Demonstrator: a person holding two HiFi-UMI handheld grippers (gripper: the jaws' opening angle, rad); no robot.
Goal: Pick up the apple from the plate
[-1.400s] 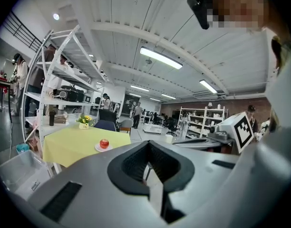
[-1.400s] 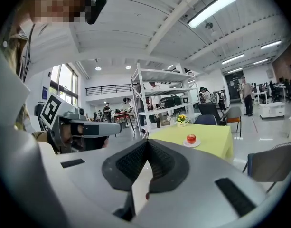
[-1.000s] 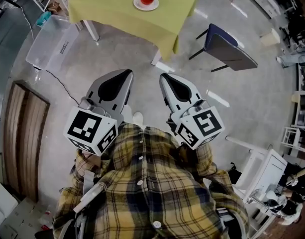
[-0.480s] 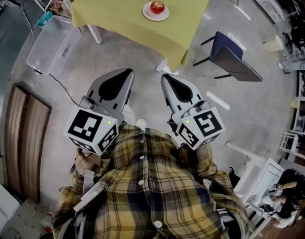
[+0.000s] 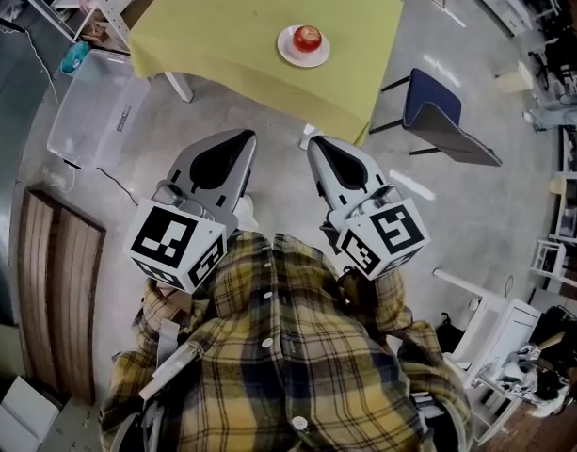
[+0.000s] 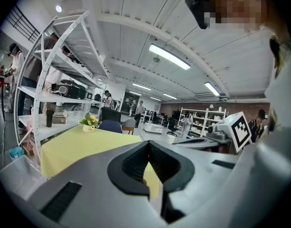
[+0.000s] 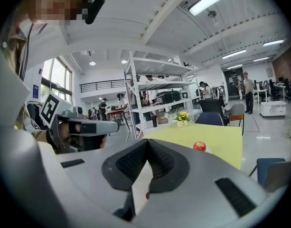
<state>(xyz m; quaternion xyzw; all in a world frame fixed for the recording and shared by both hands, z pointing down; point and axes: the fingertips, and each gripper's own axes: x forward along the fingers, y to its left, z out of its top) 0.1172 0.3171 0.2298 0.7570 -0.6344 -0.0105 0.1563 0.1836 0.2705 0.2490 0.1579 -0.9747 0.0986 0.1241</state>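
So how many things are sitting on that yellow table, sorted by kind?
Apple: 1
White plate: 1
Pot of yellow flowers: 1
Total: 3

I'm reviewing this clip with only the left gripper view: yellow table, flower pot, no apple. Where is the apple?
Observer: Head view shows the apple on a white plate on the yellow table.
Operator: Is the right claw holding anything?
Observer: No. The right gripper view shows the right claw shut and empty.
Operator: Is either claw at the table yet?
Observer: No. In the head view the left claw and the right one hang over the floor, short of the table's near edge.
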